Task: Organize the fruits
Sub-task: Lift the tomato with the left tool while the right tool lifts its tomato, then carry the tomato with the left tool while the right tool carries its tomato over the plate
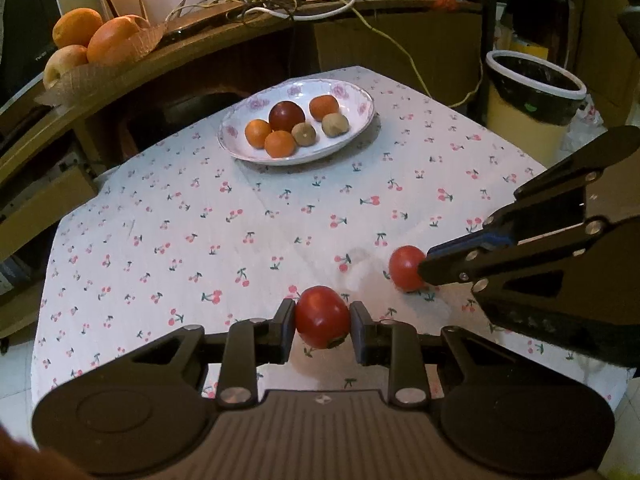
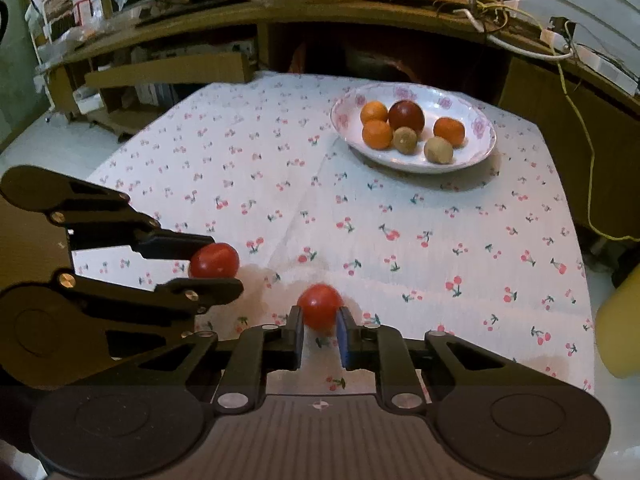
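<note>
My left gripper (image 1: 322, 318) is shut on a red tomato (image 1: 322, 316) just above the cherry-print cloth; it also shows in the right wrist view (image 2: 214, 260). My right gripper (image 2: 320, 326) is shut on a second, smaller red tomato (image 2: 320, 306), seen in the left wrist view (image 1: 406, 267) at my right. A white flowered plate (image 1: 352, 132) at the far side holds oranges, a dark red fruit and two kiwis; it also shows in the right wrist view (image 2: 480, 148).
A wooden shelf (image 1: 200, 52) behind the table carries a basket of oranges (image 1: 96, 36) and cables. A bin (image 1: 532, 96) stands at the far right. The table edge (image 1: 44, 280) drops off at the left.
</note>
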